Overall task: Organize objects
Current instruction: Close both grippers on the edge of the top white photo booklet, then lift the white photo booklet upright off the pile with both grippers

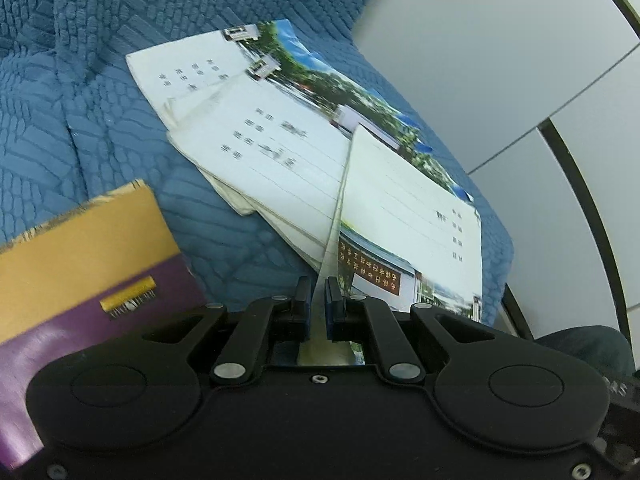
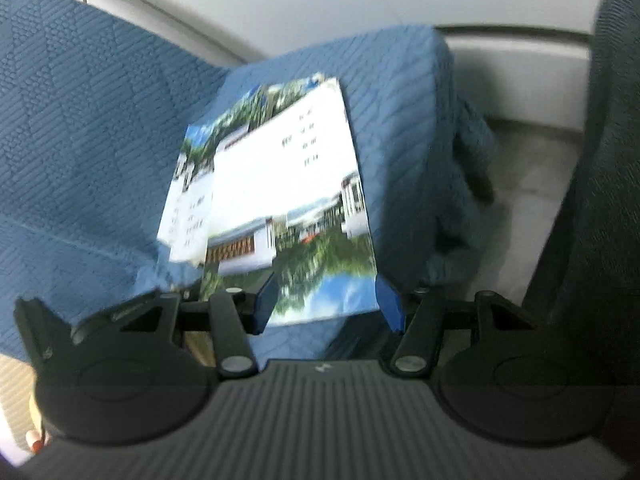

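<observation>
Several white notebooks with a school-building photo on the cover lie overlapped on a blue quilted sofa seat (image 1: 100,128). My left gripper (image 1: 319,300) is shut on the near edge of the top notebook (image 1: 408,208), which tilts up off the pile (image 1: 280,152). In the right wrist view the same notebooks (image 2: 280,184) lie on the seat. My right gripper (image 2: 328,300) is open just in front of the top notebook's near edge, holding nothing.
A yellow and purple book (image 1: 88,264) lies at the left, close to my left gripper. The sofa's backrest (image 2: 80,100) rises behind the pile. The seat edge (image 2: 440,160) drops to a pale tiled floor (image 1: 520,60) on the right.
</observation>
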A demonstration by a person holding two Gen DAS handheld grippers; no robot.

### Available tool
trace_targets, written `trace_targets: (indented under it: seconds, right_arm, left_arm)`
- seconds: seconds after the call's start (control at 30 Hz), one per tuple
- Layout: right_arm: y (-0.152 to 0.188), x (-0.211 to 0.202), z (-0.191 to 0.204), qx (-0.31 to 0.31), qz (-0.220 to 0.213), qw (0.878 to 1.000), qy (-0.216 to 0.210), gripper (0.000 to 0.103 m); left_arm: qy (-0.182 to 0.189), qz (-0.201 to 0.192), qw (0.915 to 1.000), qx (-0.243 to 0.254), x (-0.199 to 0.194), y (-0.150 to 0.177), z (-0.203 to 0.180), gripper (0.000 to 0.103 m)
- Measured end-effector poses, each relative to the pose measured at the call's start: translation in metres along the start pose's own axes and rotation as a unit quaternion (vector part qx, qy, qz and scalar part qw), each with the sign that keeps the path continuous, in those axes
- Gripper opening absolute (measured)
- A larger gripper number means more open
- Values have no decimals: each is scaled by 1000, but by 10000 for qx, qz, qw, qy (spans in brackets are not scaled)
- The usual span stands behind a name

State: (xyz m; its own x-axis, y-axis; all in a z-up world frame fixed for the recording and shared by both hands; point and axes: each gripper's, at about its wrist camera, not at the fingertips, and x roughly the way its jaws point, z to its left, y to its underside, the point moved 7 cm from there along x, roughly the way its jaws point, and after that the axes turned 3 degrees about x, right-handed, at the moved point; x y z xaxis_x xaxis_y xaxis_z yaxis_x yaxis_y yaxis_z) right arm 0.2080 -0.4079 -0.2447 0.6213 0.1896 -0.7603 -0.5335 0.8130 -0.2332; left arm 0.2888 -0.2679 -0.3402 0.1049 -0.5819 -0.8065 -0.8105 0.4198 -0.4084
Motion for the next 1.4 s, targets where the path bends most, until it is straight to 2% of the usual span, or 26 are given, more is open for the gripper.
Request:
trace_targets:
  seconds: [0.23, 0.37, 0.47, 0.57, 0.67, 0.73, 0.77, 0.83, 0.97, 1.03, 1.07, 1.13, 1.2, 1.27, 1.4]
  right_arm:
    - [-6, 11, -27, 196, 21, 9994, 292, 57]
    - [-6, 9, -42, 428, 21, 9981, 434, 58]
    - [-5, 10, -43, 547, 49, 9983, 210, 55]
    - [-4, 10, -40, 369, 19, 9989, 293, 51]
    - [-5, 6, -33, 208, -37, 9991, 364, 39]
    - [-6, 0, -30, 151, -45, 9992, 378, 17]
    - [-7, -2, -29, 142, -23, 9993, 336, 12]
    - [-8, -9, -22, 126, 56, 9997, 177, 5]
    - [-13, -24, -4, 219, 112, 9995, -194, 5]
    - [-15, -31, 7, 280, 110, 9987, -404, 5]
    - [-17, -33, 13, 292, 96, 9983, -486, 5]
    - [-20, -37, 23, 326, 91, 9973, -656, 5]
    - [-21, -40, 33, 327, 70, 9965, -767, 5]
    - [-23, -41, 40, 343, 64, 9959, -836, 5]
    - [-23, -42, 51, 355, 42, 9953, -902, 5]
  left_arm:
    - [179, 83, 9998, -44, -1, 12, -10, 7]
    - [114, 115, 9998, 85, -2, 19, -19, 7]
    - [122, 125, 9998, 90, -2, 22, -21, 7]
    - [111, 125, 9998, 86, -3, 23, -22, 7]
    - [134, 121, 9998, 33, -3, 22, -20, 7]
    - [184, 133, 9997, -36, -4, 22, -19, 8]
    - [233, 146, 9996, -90, -5, 22, -18, 9]
    - [318, 168, 9992, -198, -6, 21, -16, 12]
    - [497, 159, 9974, -504, -11, 19, -10, 22]
    - [676, 120, 9949, -735, -16, 18, -6, 37]
    - [765, 98, 9934, -848, -18, 18, -4, 40]
    - [958, 76, 9890, -1121, -24, 17, 1, 51]
    - [1258, 46, 9805, -1512, -29, 17, 9, 53]
    - [1615, 9, 9665, -1995, -34, 18, 19, 54]
    - [2306, -171, 9292, -2882, -45, 18, 38, 56]
